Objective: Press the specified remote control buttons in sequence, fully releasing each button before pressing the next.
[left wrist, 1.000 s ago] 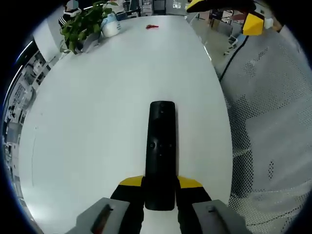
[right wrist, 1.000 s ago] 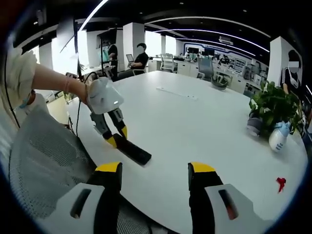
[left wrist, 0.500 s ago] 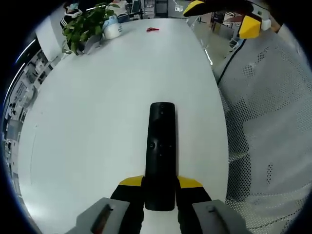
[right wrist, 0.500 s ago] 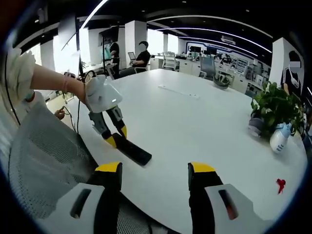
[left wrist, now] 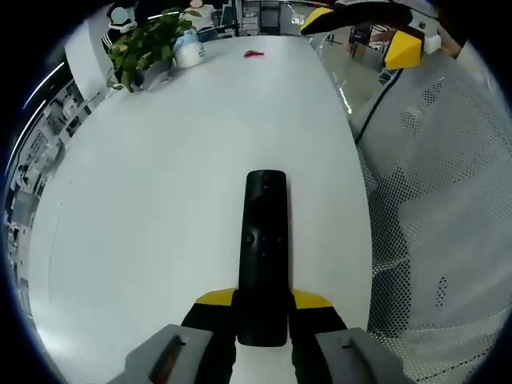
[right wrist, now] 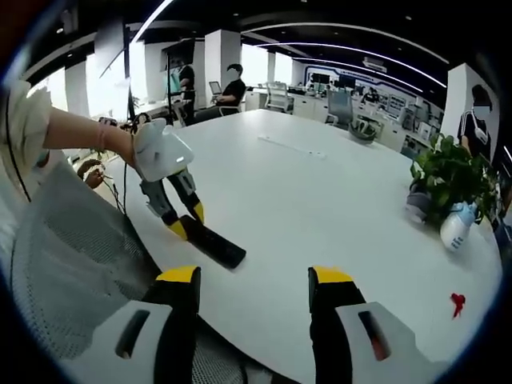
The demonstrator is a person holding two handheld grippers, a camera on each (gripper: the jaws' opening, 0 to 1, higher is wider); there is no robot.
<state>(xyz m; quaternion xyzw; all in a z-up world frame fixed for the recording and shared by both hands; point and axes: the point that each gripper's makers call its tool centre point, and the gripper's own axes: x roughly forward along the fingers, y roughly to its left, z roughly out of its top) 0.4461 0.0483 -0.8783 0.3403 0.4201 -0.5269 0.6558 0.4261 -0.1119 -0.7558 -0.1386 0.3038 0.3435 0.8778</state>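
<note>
Black slim rectangular remote control lies flat on white oval table, near its edge at 6 o'clock in left gripper view, clamped at its near end by yellow-tipped left gripper. Right gripper hangs spread apart, gripping nothing, remote at 10 o'clock. Green potted plant and small red object at 3 o'clock.

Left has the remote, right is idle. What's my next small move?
Probably bring the right gripper toward the remote. The left gripper clamps its near end on the table; the right's jaws stand open and empty, well short of the buttons.
</note>
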